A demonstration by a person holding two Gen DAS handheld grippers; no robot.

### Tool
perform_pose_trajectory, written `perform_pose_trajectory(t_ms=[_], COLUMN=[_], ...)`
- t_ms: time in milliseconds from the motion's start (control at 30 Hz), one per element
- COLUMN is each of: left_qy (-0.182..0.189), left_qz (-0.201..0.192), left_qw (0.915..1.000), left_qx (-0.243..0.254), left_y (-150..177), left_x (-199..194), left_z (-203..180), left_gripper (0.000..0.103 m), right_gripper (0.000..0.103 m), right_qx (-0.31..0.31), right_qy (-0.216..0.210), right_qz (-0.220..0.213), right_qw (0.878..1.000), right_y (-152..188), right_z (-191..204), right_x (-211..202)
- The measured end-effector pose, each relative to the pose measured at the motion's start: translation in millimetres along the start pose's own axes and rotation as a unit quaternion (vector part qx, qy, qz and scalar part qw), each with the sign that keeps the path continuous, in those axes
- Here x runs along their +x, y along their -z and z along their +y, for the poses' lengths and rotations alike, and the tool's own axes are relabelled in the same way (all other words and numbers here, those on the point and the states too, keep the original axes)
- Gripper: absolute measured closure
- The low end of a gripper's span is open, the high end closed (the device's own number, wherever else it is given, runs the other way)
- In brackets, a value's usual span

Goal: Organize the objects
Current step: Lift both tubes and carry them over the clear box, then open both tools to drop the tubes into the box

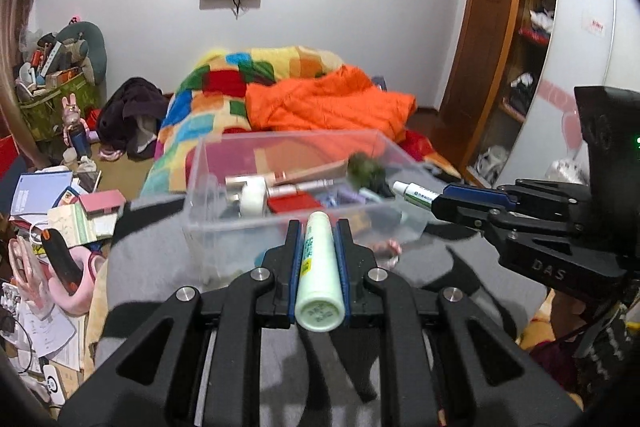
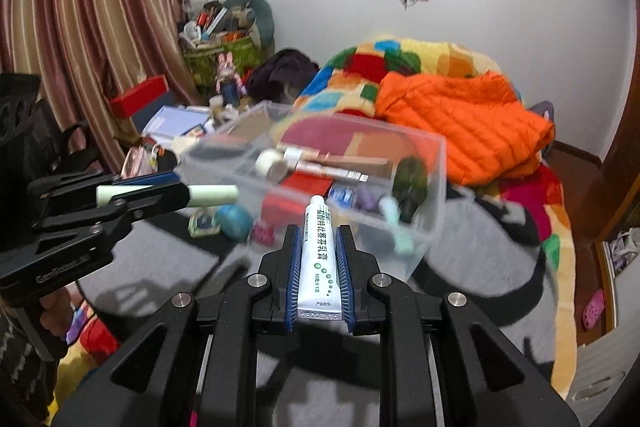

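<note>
Pale green plastic tube (image 1: 319, 267), light and stiff, sits clamped lengthwise in our left tongs (image 1: 319, 239); white ointment tube (image 2: 319, 259), soft and crushable, in our right tongs (image 2: 318, 247), both just short of the clear plastic box (image 1: 200, 163).

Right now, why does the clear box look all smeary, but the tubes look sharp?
Right wrist view: the clear plastic box is streaked with motion blur, while the white ointment tube in the right hand-held gripper stays crisp. Left wrist view: milder blur; the pale green tube is sharp.
</note>
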State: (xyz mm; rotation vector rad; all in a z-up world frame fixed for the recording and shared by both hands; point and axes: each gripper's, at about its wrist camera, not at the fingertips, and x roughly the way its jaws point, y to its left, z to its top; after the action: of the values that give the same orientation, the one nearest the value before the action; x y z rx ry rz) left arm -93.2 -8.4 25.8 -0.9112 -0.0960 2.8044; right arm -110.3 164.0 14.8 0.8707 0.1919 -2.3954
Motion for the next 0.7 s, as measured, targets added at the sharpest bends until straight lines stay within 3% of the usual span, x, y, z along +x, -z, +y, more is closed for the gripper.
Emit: perform_pose_trajectory(t_ms=[167,300,533,700], left_qy=[-0.006,-0.009,0.01,-0.014], left_qz=[-0.017,-0.009,0.05,0.076], left_qw=[0.9998,0.9999,0.9982,0.9963], left_qx=[-0.002,-0.011,-0.033,-0.037], left_y=[-20,-32,-43,-42], left_x=[1,18,73,103], left_z=[5,12,23,24], left_gripper=[0.088,0.088,0.088,0.088], right_gripper=[0.087,0.087,0.087,0.087], right_qx=[0.008,0.017,0.019,-0.002], right_qy=[0.01,0.017,0.018,0.038], right_qz=[-0.017,-0.013,0.031,0.057], right_qw=[1.0,1.0,0.999,0.998], right_y=[-25,-41,-50,-45], right_z=[-10,-18,-22,-16], right_x=[8,24,69,96])
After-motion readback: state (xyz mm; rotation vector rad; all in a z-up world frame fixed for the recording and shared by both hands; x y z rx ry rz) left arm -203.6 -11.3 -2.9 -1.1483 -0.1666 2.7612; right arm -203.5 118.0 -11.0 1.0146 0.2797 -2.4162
